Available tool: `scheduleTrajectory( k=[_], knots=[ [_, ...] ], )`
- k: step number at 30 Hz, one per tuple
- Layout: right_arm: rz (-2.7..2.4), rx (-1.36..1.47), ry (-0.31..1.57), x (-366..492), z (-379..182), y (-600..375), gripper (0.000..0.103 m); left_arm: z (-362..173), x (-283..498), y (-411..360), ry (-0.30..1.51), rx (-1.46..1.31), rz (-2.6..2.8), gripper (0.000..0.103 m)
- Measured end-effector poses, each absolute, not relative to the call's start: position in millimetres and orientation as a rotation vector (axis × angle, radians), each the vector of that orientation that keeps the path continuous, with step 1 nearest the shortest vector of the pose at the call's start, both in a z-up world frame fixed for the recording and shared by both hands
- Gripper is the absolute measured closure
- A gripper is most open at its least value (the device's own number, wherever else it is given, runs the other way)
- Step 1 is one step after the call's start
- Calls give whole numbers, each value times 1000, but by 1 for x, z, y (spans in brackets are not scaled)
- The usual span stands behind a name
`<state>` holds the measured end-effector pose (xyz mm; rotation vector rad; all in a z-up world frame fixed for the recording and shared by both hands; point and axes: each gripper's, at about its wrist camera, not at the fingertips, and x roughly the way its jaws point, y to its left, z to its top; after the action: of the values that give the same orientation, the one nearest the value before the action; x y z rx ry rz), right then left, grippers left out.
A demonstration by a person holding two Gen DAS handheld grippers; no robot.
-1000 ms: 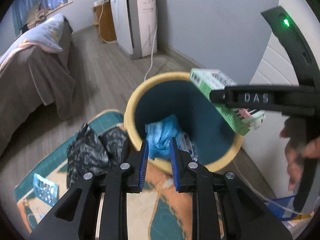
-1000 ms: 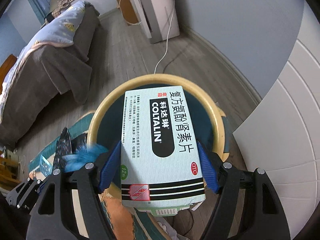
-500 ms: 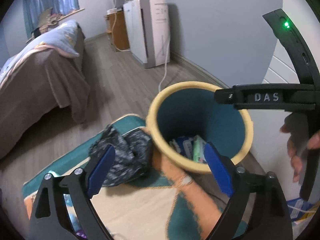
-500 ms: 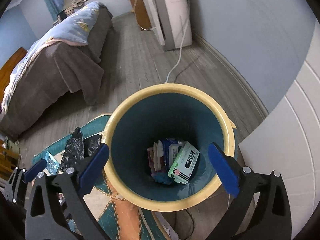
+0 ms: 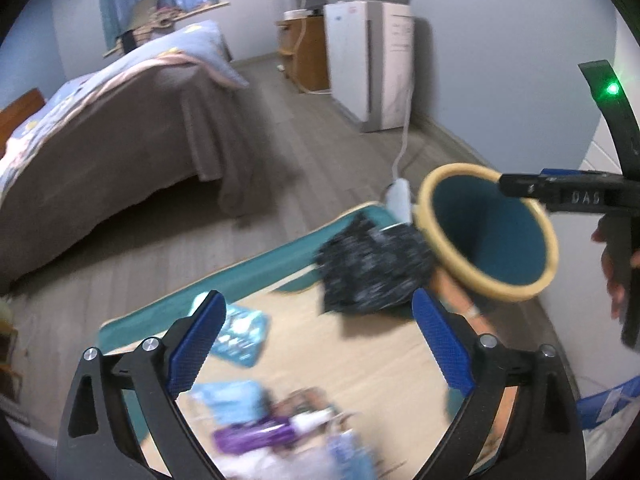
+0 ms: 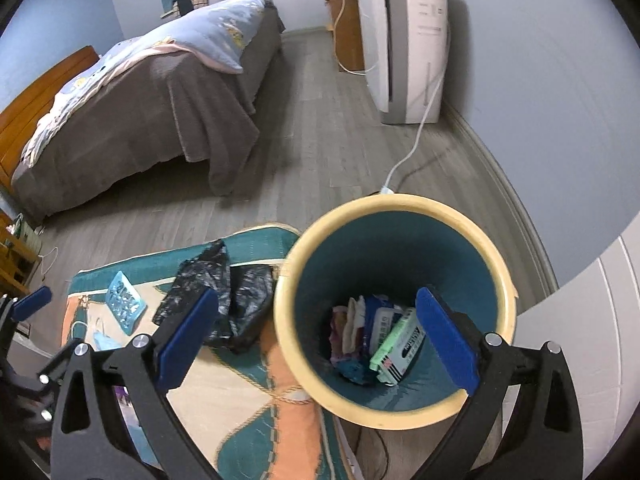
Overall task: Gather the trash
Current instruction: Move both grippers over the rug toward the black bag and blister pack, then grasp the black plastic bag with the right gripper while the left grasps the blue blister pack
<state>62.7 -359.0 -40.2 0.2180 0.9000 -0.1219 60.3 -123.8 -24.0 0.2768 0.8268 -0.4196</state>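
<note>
left gripper (image 5: 318,344): just opened wide, fingers released | right gripper (image 6: 316,340): spread wide, empty, over bin (image 6: 496,256)

A bin (image 6: 394,408) stands at the rug's (image 6: 248,412) right edge — a box (image 6: 396,346) inside, bags (image 6: 224,300) just left.

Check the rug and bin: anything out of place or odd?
Litter lies on the rug outside the bin: a crumpled black bag against the bin's side, a light blue blister-like pack, and blurred purple and blue wrappers. The bin stands upright; nothing spilled.
</note>
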Motion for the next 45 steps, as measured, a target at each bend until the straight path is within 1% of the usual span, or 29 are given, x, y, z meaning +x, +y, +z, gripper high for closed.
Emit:
scheduleTrajectory(
  k=[4, 9, 16, 24, 31, 38, 45],
  knots=[
    [-115, 201, 919, 71, -46, -345, 6, -28, 62, -78, 821, 221, -334, 8],
    [-95, 170, 937, 79, -54, -324, 6, -46, 80, -37, 895, 97, -237, 8],
    [-81, 117, 977, 88, -67, -299, 6, -47, 81, -11, 868, 124, -207, 8],
    [-70, 112, 1046, 103, -89, -274, 6, -64, 90, 33, 910, 88, -152, 8],
    [-16, 22, 1085, 118, -109, -248, 6, -83, 106, 37, 948, 89, -158, 8],
    [50, -87, 1129, 135, -131, -223, 6, -110, 125, 16, 1004, 128, -196, 8],
    [73, -148, 1196, 147, -157, -212, 6, -123, 137, -5, 1017, 193, -242, 8]
  ],
)
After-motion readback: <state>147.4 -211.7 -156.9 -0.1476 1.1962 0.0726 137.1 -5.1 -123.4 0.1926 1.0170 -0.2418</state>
